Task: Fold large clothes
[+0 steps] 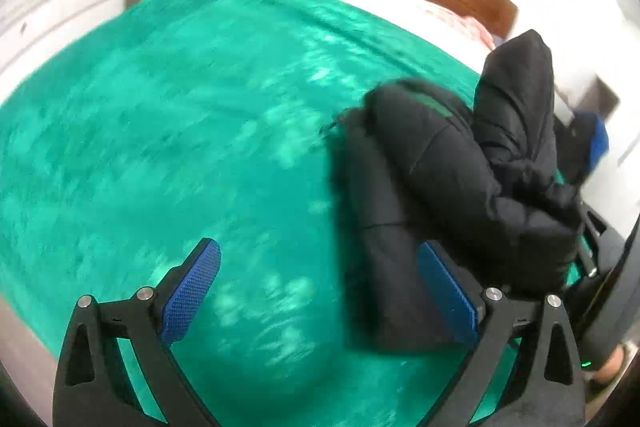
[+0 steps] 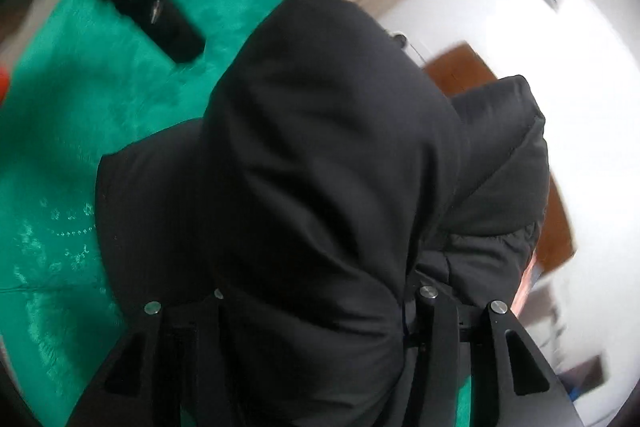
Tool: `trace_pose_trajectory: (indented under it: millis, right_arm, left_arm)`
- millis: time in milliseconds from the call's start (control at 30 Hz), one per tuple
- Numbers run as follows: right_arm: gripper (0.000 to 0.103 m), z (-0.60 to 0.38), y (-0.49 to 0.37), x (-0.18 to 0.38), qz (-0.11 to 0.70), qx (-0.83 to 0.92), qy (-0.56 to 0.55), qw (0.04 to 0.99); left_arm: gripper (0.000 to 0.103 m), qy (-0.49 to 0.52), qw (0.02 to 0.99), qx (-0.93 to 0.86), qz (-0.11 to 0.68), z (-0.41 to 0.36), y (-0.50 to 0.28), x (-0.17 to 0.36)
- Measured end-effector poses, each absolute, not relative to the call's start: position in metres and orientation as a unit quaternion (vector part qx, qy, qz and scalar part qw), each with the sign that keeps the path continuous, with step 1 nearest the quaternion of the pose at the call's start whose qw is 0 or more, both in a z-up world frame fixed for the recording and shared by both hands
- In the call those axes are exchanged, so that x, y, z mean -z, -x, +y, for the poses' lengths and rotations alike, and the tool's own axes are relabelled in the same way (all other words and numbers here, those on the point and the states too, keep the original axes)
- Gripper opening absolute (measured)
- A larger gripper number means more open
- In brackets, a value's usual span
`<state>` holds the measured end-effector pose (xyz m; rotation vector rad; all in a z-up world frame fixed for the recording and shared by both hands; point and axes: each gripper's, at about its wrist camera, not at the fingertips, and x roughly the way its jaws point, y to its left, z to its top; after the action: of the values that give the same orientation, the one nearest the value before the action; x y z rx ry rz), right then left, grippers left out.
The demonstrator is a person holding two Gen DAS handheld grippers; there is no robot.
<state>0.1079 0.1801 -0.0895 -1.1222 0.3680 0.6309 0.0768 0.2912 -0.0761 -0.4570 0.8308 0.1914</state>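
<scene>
Seemingly black jacket [image 2: 320, 155] bunched between right tool [image 2: 320, 307]

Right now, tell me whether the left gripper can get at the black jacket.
Probably yes: the left gripper is open and empty, the black jacket lies just past its right finger on the green blanket, nothing between.

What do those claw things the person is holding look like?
Each is a black frame with triangular cut-outs, ending in two fingers joined by silver round pins. The left gripper has fingers faced with blue, finely textured pads. On the right gripper only black arms and silver pins show; its pads are hidden.
</scene>
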Motion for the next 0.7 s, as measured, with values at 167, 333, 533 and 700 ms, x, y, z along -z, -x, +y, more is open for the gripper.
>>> trace_pose_trajectory:
  millis: [167, 333, 533, 700]
  right_arm:
    - [0.053, 0.178, -0.119, 0.081, 0.19, -0.299, 0.505, 0.787]
    - [0.076, 0.159, -0.109, 0.06, 0.222, -0.345, 0.439, 0.799]
    - [0.083, 0.101, -0.099, -0.019, 0.262, -0.451, 0.237, 0.82]
    - [0.097, 0.041, -0.184, -0.086, 0.241, -0.362, -0.016, 0.9]
  left_arm:
    - [0.1, 0.254, 0.88, -0.083, 0.392, 0.299, -0.062, 0.093]
    - [0.1, 0.254, 0.9, -0.048, 0.35, 0.29, -0.068, 0.071]
    - [0.1, 0.305, 0.898, -0.078, 0.308, 0.309, -0.062, 0.084]
    - [0.1, 0.333, 0.884, -0.129, 0.301, 0.325, -0.056, 0.12]
